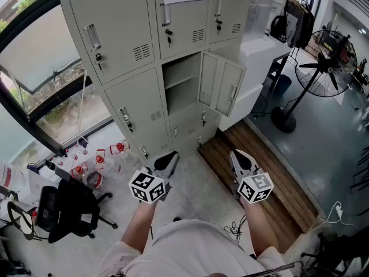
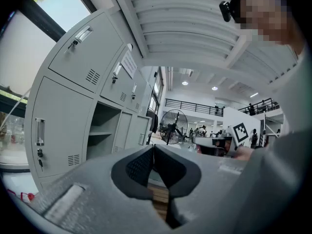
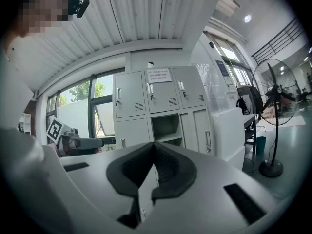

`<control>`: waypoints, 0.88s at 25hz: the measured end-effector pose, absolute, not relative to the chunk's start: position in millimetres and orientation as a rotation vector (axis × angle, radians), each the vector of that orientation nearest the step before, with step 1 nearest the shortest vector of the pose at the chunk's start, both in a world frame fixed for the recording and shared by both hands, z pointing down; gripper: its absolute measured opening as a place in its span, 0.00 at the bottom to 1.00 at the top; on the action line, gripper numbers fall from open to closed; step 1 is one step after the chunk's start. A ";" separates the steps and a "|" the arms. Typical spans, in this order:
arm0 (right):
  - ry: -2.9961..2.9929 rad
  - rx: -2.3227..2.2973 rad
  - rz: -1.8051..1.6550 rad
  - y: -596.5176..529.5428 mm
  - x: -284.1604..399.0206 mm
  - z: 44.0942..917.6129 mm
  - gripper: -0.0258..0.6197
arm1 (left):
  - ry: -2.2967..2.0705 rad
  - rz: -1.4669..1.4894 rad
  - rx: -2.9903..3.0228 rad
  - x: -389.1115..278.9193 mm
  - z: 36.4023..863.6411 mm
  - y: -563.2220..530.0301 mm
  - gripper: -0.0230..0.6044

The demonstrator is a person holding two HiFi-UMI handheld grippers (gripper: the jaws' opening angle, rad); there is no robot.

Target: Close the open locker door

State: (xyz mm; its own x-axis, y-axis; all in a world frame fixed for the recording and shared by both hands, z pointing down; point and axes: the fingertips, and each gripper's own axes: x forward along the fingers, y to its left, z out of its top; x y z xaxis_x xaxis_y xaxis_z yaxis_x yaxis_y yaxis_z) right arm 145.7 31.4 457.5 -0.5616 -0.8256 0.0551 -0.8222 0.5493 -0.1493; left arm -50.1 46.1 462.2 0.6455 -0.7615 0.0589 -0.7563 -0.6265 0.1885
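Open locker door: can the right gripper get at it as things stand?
Probably yes, after a step forward: the right gripper hangs short of the open locker door, with only floor between them.

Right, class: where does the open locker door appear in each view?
Head view: open locker door, above centre, slightly right.
Left gripper view: the door sits just left of centre.
Right gripper view: the door sits right of centre.
Shared landmark: standing fan, right of the door in all three.
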 end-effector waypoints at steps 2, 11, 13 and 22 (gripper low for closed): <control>2.748 -1.458 -0.243 31.9 144.6 458.5 0.04 | -1.242 -0.038 2.668 -49.8 463.3 46.3 0.06; 2.740 -1.463 -0.240 35.2 144.0 457.4 0.04 | -1.236 -0.040 2.657 -49.6 466.8 50.2 0.06; 2.729 -1.479 -0.245 35.6 144.6 458.4 0.04 | -1.235 -0.041 2.654 -50.9 467.6 52.0 0.06; 2.694 -1.555 -0.231 39.1 145.4 461.0 0.05 | -1.222 -0.036 2.637 -53.9 476.9 61.0 0.06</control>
State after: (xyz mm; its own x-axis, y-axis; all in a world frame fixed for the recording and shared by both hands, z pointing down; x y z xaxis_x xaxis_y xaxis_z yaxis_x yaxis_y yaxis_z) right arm 145.4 39.1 461.0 -0.5026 -0.8627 0.0549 -0.8595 0.4919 -0.1389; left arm -53.9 61.0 476.9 0.6508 -0.7555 0.0755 -0.7497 -0.6236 0.2217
